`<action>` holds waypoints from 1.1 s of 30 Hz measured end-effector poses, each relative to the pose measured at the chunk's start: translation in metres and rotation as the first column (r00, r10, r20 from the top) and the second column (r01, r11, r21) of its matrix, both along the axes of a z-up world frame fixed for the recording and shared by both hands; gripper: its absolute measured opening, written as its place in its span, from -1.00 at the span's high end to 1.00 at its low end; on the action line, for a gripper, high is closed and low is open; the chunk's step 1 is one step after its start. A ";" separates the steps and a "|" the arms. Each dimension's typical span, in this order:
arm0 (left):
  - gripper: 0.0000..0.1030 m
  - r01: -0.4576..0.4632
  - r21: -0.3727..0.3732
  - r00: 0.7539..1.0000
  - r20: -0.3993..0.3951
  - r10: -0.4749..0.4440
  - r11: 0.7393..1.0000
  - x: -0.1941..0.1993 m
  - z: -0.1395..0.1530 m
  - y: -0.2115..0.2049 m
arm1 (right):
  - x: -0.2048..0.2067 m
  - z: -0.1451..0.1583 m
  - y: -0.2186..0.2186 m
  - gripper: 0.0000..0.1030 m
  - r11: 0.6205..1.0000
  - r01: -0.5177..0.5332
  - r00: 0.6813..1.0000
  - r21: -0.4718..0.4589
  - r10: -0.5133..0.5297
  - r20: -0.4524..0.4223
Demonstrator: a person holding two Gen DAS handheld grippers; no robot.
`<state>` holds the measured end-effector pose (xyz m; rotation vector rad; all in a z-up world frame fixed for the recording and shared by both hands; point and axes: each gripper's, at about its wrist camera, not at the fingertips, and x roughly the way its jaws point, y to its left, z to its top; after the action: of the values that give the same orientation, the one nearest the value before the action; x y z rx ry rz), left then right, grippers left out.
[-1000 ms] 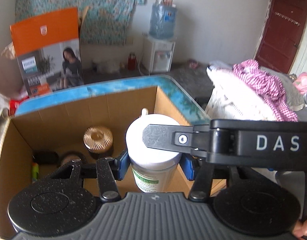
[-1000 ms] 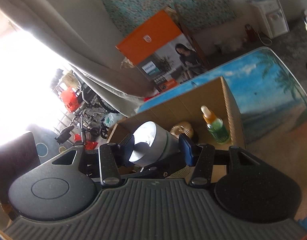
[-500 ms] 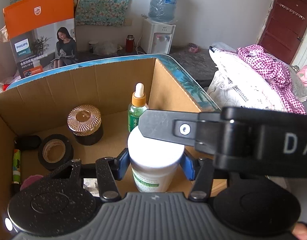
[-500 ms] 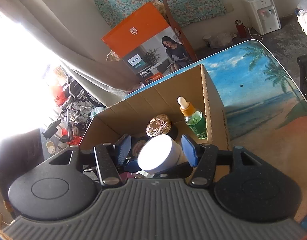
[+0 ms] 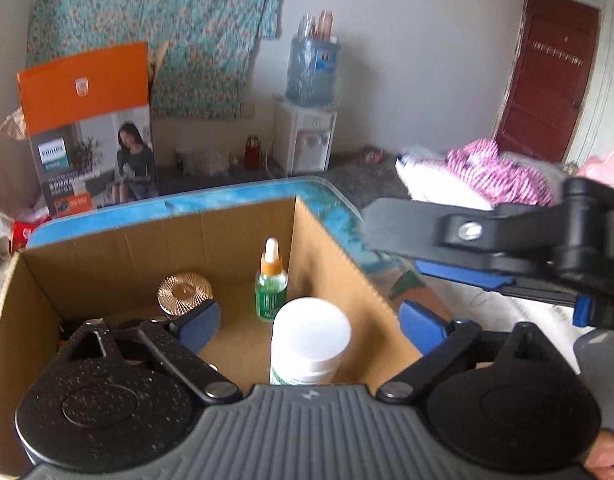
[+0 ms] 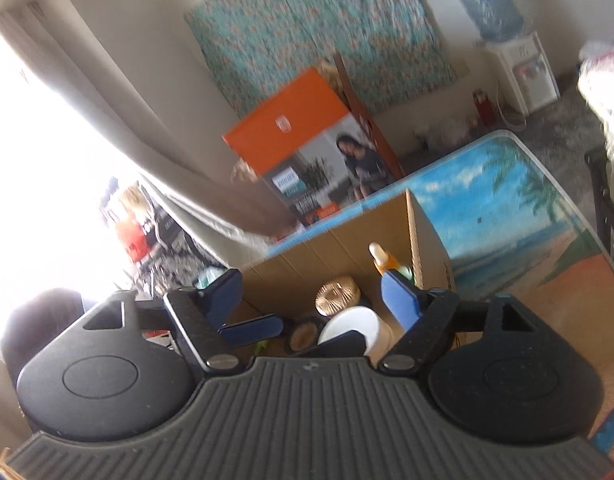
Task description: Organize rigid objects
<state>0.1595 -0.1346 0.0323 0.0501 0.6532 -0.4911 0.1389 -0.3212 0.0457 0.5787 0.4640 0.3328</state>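
While both jaws stand apart, white jar (image 5: 310, 336) rests upright in cardboard box (image 5: 107, 248), gripped by neither.
Contents, left to right, left wrist view: gold-lidded jar (image 5: 184, 293) at the back of the box; green dropper bottle (image 5: 271, 284) beside the right wall; white jar in front of it, between the blue pads (image 5: 199, 322) of the left gripper (image 5: 311, 326), untouched by them. Right gripper (image 5: 459, 256) above the table (image 5: 335, 208), off to the right, empty. Both sets of jaws have just been opening. Box sits on beach-print table; orange carton (image 5: 87, 128) behind.
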 end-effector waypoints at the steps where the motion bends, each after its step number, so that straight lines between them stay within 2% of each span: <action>1: -0.97 0.000 -0.009 1.000 0.016 0.000 1.000 -0.006 0.005 0.003 | -0.008 0.005 -0.001 -0.59 1.000 0.006 1.000 0.003 -0.006 0.020; 4: -1.00 0.004 -0.026 0.998 0.066 -0.002 1.000 -0.026 0.021 0.014 | -0.032 0.019 -0.005 -0.75 1.000 0.021 0.997 0.016 -0.022 0.076; 6: -1.00 0.002 -0.035 0.996 0.087 0.001 0.999 -0.040 0.031 0.022 | -0.048 0.027 -0.006 -0.76 0.999 0.030 0.993 0.020 -0.032 0.109; 13: -1.00 -0.037 -0.041 0.997 0.073 0.040 0.998 -0.067 0.046 0.049 | -0.091 0.040 0.003 -0.93 0.999 0.034 0.987 0.026 -0.037 0.159; 18: -1.00 -0.111 -0.024 0.992 0.051 0.112 0.994 -0.072 0.049 0.066 | -0.102 0.038 0.014 -0.96 1.000 0.022 0.989 0.017 -0.024 0.144; 26: -1.00 -0.222 0.024 0.973 0.070 0.220 0.975 -0.079 0.055 0.078 | -0.105 0.037 0.025 -0.97 1.000 0.010 0.992 0.001 -0.010 0.124; 33: -1.00 -0.244 0.026 0.967 0.080 0.241 0.969 -0.081 0.055 0.080 | -0.103 0.033 0.035 -0.97 1.000 0.003 0.995 -0.030 0.000 0.100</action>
<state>0.0781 -0.0547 0.0877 0.0220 0.5845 -0.2395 0.0363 -0.2857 0.0792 0.5303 0.3716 0.3512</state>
